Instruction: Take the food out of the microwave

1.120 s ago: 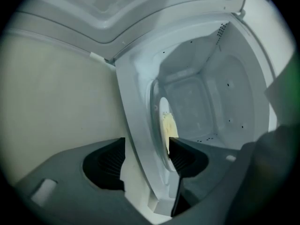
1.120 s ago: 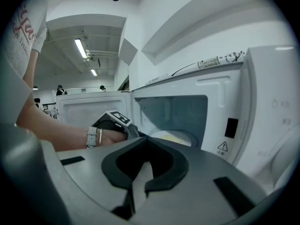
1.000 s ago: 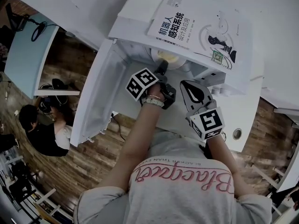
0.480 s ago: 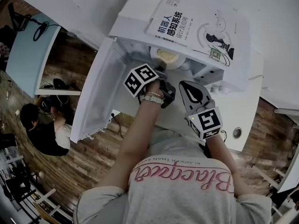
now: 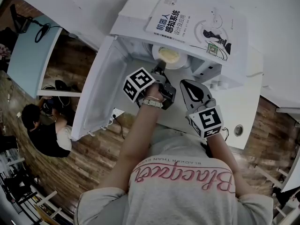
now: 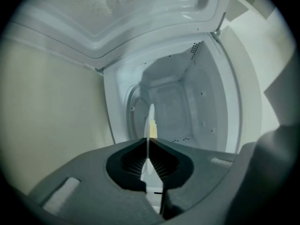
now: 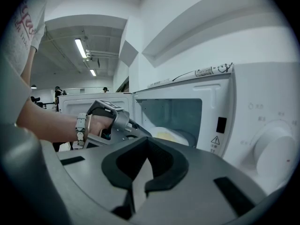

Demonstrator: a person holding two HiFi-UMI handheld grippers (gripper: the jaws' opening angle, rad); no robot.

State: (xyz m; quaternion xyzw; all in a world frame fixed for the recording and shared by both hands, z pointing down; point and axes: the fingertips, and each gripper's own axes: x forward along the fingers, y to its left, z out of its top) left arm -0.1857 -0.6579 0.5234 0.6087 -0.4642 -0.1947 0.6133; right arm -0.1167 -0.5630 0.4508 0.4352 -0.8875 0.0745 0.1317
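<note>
A white plate (image 5: 178, 62) with yellow food (image 5: 168, 55) sits in the open microwave (image 5: 136, 50). My left gripper (image 5: 160, 68) reaches into the cavity, its jaws closing tight on the plate's near rim. In the left gripper view the plate (image 6: 150, 118) shows edge-on between the jaws of the left gripper (image 6: 148, 143), with the food (image 6: 153, 131) just beyond. My right gripper (image 5: 184, 83) hovers outside the microwave front, shut and holding nothing. From the right gripper view, past the right gripper (image 7: 147, 139), I see the plate (image 7: 182, 136) and the left gripper (image 7: 133, 128) at it.
The microwave door (image 5: 96, 90) hangs open to the left. A book (image 5: 197, 25) lies on the microwave's top. The control panel with a round dial (image 7: 274, 149) is right of the opening. A person (image 5: 42, 135) sits far below left.
The left gripper has closed on the plate's rim and risen a little; more of the plate and food shows at the opening. The right gripper has stayed in place.
</note>
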